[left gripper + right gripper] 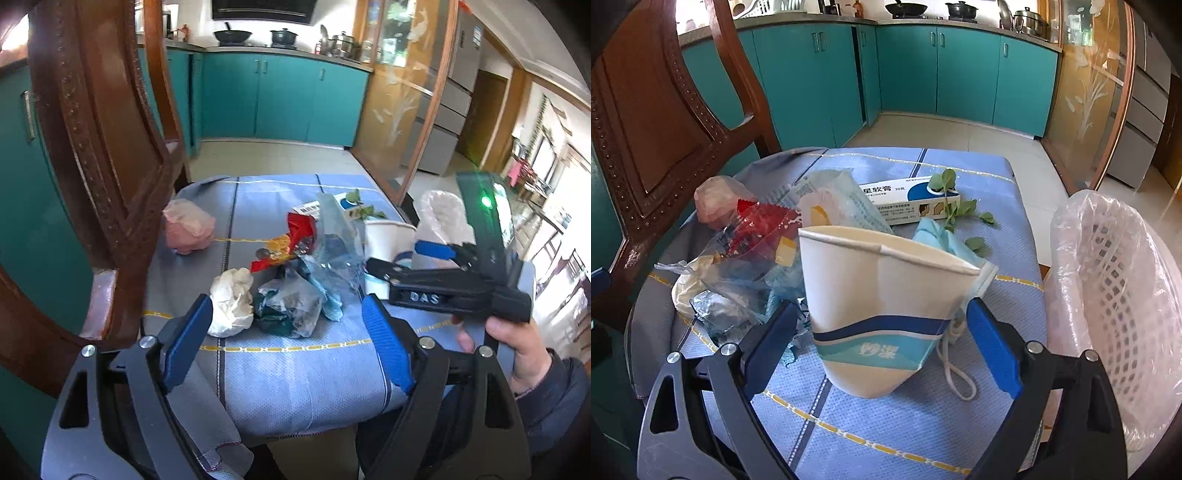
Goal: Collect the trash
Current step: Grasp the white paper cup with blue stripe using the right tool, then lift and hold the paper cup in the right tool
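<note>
A pile of trash lies on a blue cloth-covered seat (295,376): a white crumpled tissue (232,302), clear plastic bags (295,306), a red wrapper (295,236), a pink wad (188,225), a squashed white paper cup (882,310), a blue face mask (945,240), an ointment box (916,203) and green leaves (956,214). My left gripper (288,332) is open, just short of the tissue and bags. My right gripper (882,336) is open with its fingers on either side of the cup's lower part, and it also shows in the left wrist view (406,258).
A white lattice bin lined with a clear bag (1108,295) stands to the right of the seat. A wooden chair back (653,129) rises on the left. Teal kitchen cabinets (923,70) and a glass sliding door (1089,92) stand behind, across a tiled floor.
</note>
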Available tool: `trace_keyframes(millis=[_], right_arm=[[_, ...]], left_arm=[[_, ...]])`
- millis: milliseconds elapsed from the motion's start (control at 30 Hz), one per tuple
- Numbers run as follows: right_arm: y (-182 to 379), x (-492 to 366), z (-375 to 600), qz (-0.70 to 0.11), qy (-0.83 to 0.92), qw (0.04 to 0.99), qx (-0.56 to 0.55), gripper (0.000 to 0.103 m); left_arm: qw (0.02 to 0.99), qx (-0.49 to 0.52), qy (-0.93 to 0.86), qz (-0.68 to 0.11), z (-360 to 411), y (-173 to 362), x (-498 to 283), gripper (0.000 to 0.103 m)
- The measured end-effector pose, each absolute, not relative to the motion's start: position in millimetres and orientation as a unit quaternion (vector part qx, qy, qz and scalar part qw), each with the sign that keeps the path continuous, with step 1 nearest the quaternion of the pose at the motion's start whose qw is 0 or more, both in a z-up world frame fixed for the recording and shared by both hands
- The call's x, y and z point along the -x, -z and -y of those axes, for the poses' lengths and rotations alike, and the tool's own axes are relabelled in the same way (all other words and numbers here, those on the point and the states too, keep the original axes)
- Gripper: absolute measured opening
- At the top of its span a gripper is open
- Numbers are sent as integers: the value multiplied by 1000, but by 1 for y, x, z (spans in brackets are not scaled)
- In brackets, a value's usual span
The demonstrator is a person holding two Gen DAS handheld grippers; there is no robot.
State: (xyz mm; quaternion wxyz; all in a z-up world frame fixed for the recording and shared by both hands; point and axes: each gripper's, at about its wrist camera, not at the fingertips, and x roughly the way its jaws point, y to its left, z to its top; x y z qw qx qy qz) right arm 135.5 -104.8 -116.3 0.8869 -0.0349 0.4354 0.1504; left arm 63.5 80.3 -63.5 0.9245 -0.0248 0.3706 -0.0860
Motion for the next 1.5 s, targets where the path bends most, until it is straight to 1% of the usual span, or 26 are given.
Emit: trace_keyframes(millis=[267, 300, 333, 367, 667, 967, 1100, 1500], right_arm=[[123, -137, 102, -448, -142, 883, 11, 91], [121, -136, 101, -445, -145, 884, 9, 89], [120, -134, 100, -443, -147, 884, 9, 84], [119, -134, 99, -445, -148, 883, 10, 82], [113, -121, 89, -446, -146, 883, 20, 81], [90, -110, 94, -428, -134, 893, 27, 81], [83, -107, 99, -422, -130, 897, 27, 81], [85, -102, 113, -426, -120, 897, 18, 81]], left_arm=[[924, 2, 122, -362, -74, 69, -55, 85], [923, 4, 127, -362, -74, 69, -54, 85], [923, 6, 131, -362, -75, 71, -55, 85], [922, 7, 134, -362, -75, 71, -55, 85], [916, 23, 146, -372, -83, 79, -58, 85], [912, 29, 154, -380, -83, 84, -59, 86], [910, 27, 167, -379, -78, 83, -57, 88], [904, 16, 166, -393, -72, 89, -58, 89]])
